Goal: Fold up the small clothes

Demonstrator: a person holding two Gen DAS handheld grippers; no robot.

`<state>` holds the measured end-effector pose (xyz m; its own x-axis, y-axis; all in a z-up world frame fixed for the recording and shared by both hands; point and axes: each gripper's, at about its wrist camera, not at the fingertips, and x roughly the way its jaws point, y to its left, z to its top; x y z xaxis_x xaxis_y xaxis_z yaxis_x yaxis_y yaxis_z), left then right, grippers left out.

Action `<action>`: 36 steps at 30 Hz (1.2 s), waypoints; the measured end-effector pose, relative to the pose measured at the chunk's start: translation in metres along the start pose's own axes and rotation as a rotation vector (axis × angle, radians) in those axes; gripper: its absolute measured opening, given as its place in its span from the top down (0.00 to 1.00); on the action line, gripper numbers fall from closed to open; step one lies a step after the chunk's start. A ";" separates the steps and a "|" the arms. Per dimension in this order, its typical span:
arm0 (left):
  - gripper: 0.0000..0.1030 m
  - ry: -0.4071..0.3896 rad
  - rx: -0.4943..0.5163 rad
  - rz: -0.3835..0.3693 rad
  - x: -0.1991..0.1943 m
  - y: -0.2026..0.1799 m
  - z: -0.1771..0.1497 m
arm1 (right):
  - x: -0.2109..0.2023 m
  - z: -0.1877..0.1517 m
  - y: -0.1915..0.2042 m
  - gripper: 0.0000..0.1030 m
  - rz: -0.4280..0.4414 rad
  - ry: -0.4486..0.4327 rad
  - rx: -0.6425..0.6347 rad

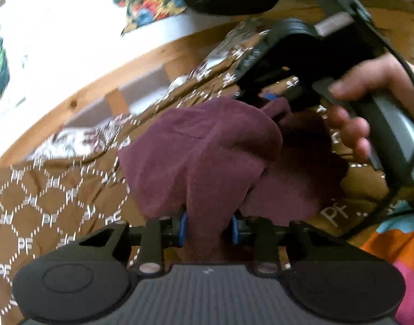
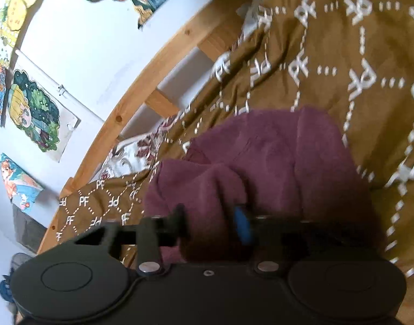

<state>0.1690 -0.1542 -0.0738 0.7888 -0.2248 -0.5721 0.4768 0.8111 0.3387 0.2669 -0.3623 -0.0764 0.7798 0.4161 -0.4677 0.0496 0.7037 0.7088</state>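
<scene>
Left gripper [image 1: 207,227], nearest, fingers pinched on a bunched fold of the maroon cloth [image 1: 207,149]; right gripper [image 2: 212,224] likewise clamped on its far right edge. Cloth lifted and rumpled above the brown bedspread [image 1: 58,203], beside the wooden bed rail [image 2: 142,92]. Judged early: no neat fold yet

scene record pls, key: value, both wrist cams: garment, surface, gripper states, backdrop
garment: maroon fleece cloth, bunched, lifted between both grippers
surface: brown quilted bedspread with white PF pattern
left gripper: shut on a fold of the cloth
right gripper: shut on another part of the cloth; also seen from the left wrist view, held by the person's right hand
backdrop: wooden bed rail, white wall with cartoon posters
blur: motion blur in both views
</scene>
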 end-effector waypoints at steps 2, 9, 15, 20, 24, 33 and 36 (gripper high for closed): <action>0.71 -0.031 -0.002 -0.022 -0.002 -0.006 0.003 | -0.009 0.004 0.009 0.80 0.000 -0.051 -0.068; 0.72 -0.092 0.038 -0.076 0.004 -0.030 0.014 | -0.050 0.015 0.029 0.82 -0.064 -0.205 -0.263; 0.68 -0.075 0.093 -0.069 0.013 -0.042 0.009 | -0.063 0.018 -0.001 0.82 -0.218 -0.182 -0.180; 0.58 -0.063 0.039 -0.111 0.007 -0.035 0.007 | -0.063 0.011 -0.019 0.82 -0.292 -0.129 -0.116; 0.50 -0.056 -0.039 -0.170 0.002 -0.021 0.007 | -0.069 0.004 -0.021 0.82 -0.319 -0.109 -0.120; 0.06 -0.005 -0.428 -0.248 -0.012 0.039 0.001 | -0.076 0.006 -0.018 0.56 -0.318 -0.135 -0.154; 0.03 0.034 -0.542 -0.181 -0.001 0.060 -0.002 | -0.074 0.010 -0.007 0.29 -0.300 -0.149 -0.224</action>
<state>0.1963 -0.1041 -0.0547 0.6963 -0.3754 -0.6118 0.3285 0.9245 -0.1934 0.2154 -0.4035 -0.0413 0.8342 0.0961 -0.5431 0.1649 0.8962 0.4118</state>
